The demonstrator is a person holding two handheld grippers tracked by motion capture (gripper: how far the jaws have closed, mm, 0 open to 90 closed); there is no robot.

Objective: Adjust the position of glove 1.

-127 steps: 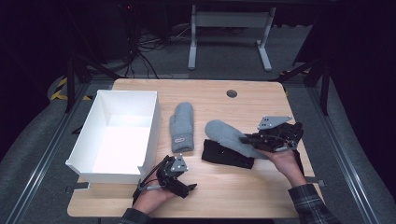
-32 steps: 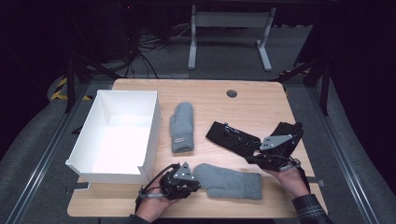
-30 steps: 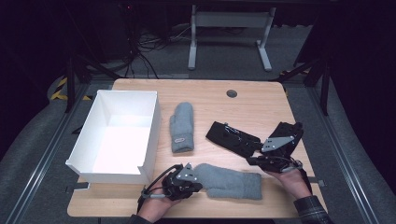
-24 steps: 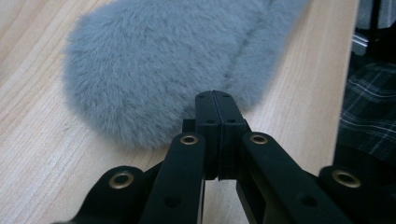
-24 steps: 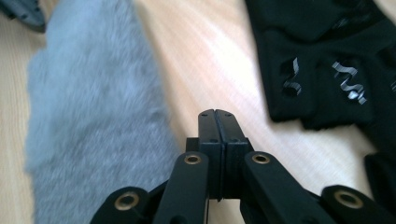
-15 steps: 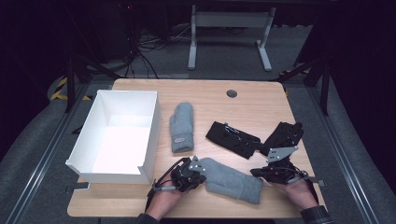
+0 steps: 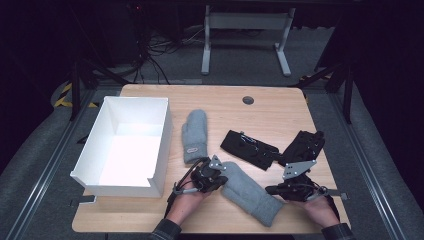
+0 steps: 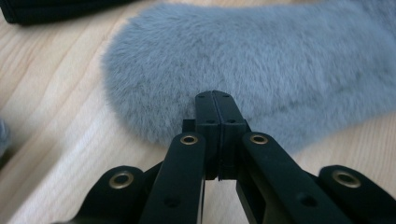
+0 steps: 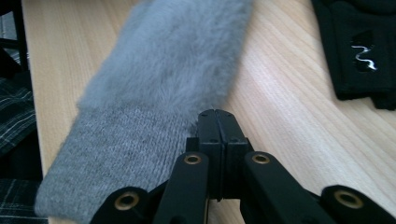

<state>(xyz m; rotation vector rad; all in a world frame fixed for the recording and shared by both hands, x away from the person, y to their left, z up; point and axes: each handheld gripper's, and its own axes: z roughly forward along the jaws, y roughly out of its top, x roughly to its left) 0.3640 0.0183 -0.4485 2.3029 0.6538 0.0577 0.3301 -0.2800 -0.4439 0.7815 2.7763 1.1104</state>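
Observation:
A grey fuzzy mitten lies slantwise near the table's front edge, knit cuff toward the front. My left gripper is shut, and its tips rest against the rounded fuzzy end of the mitten with nothing seen between the jaws. My right gripper is shut too. Its tips touch the side of the mitten where the fur meets the knit cuff. A second grey mitten lies lengthwise at the table's middle. One black glove lies right of it, another farther right.
A white open box stands at the table's left, close to my left hand. The black glove lies just beyond my right gripper. The table's front edge runs close behind both hands. A plaid sleeve shows at the left.
The front mitten has turned from lying level to slanting, its fuzzy end pushed toward the back left. My left gripper moved right and away from me; my right gripper drew back toward the front edge.

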